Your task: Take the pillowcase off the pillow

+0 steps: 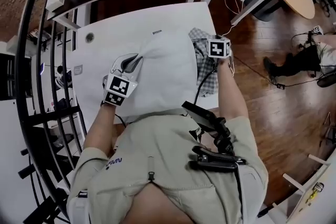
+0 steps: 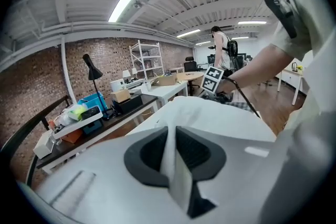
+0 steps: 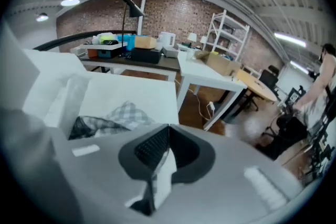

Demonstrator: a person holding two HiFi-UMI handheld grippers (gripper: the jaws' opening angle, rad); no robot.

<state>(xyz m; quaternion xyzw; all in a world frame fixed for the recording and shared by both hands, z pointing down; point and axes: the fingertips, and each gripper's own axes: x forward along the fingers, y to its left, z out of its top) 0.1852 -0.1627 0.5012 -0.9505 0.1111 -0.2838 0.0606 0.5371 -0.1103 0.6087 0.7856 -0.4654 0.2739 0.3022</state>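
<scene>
left tongs (image 2: 170, 150): pinching white pillowcase (image 1: 163, 73) | right tongs (image 3: 166, 148): pinching it too | tip: hold tight, pull it off slowly

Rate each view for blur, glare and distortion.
Head view: sharp, but fisheye bows the black rack. Left gripper view: ceiling strip light glares; the pinched pillowcase is soft. Right gripper view: smeared throughout, worst at the right edge.

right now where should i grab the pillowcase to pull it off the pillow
Probably pinch slack cloth at the side edges of the pillowcase, coming in from either side. There the white fabric lifts into thin folds that fit between jaws: the left hand-held gripper and the right hand-held gripper are each shut on one.
</scene>
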